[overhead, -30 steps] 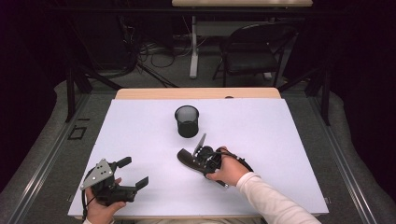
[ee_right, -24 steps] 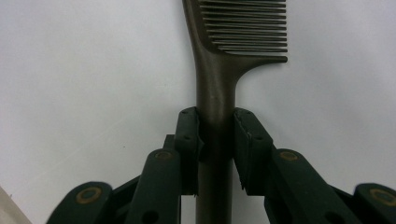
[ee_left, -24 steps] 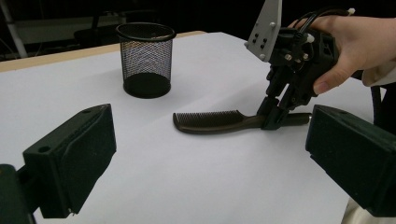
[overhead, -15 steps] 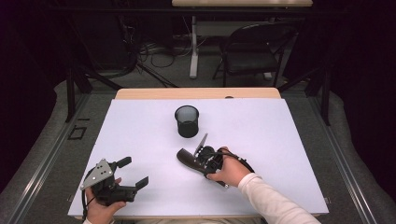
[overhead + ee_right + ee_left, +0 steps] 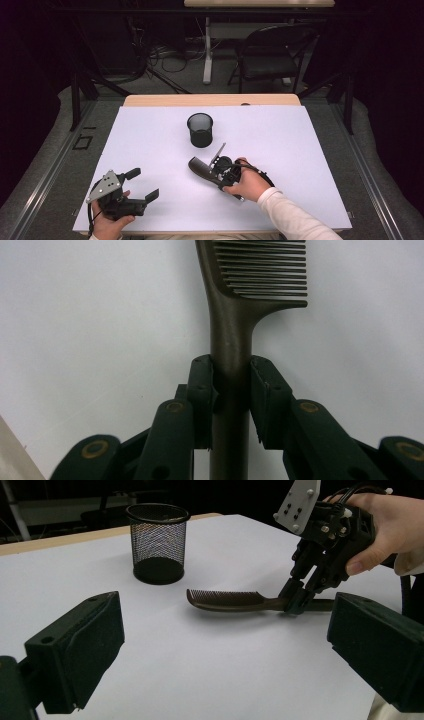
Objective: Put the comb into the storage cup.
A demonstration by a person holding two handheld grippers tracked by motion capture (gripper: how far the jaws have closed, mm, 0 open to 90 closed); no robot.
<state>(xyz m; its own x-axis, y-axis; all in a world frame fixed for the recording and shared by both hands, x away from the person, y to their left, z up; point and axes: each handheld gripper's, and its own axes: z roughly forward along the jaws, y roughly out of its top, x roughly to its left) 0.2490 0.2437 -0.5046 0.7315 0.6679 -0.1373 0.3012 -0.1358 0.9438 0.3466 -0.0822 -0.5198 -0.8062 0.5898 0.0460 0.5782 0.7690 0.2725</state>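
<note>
High view overlooks table (image 5: 300, 150); gripper views sit low.

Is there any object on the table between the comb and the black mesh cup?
Nothing visible stands between them. The right gripper is shut on the handle of the comb, and only bare white table lies between it and the mesh cup.

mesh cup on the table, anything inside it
The mesh cup looks empty: through the mesh the left gripper view shows just its dark bottom. The high view looks into its dark mouth, where nothing sticks up; the very bottom is too dark to tell. The comb lies outside it.
</note>
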